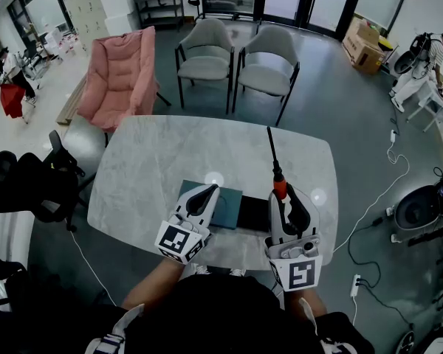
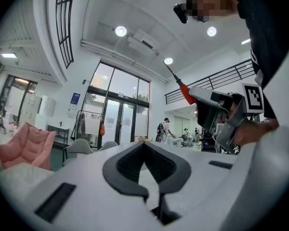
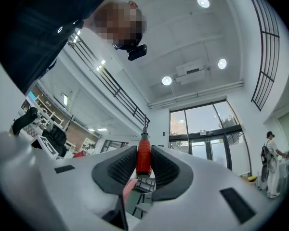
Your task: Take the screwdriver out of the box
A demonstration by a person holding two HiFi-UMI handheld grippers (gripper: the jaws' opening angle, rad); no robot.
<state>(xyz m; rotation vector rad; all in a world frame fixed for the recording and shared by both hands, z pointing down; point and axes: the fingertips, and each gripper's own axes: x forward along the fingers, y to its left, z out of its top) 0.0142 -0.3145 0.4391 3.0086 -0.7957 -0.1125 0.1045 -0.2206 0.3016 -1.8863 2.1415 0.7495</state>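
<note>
The right gripper (image 1: pixel 285 198) pinches the screwdriver (image 1: pixel 279 187) by its red handle. In the right gripper view, both ribbed pads of the right gripper (image 3: pixel 143 150) press on the sides of the handle, and the screwdriver (image 3: pixel 143 157) stands upright between them. Its dark shaft rises past the jaw tips toward the ceiling and the tall windows.

From the head view, the shaft runs away from the person, slanting over the grey marble table (image 1: pixel 155 164) toward two grey chairs (image 1: pixel 236 61). The handle shows just beyond the jaw tips, above the right edge of the box (image 1: pixel 229 206), whose left part is teal and right part dark.

The left gripper (image 1: pixel 205 193) sits at the box's left side. Its jaws (image 2: pixel 144 144) are pressed together at the tips with nothing between them. The screwdriver (image 2: pixel 185 92) shows to its right, held well apart from it.
</note>
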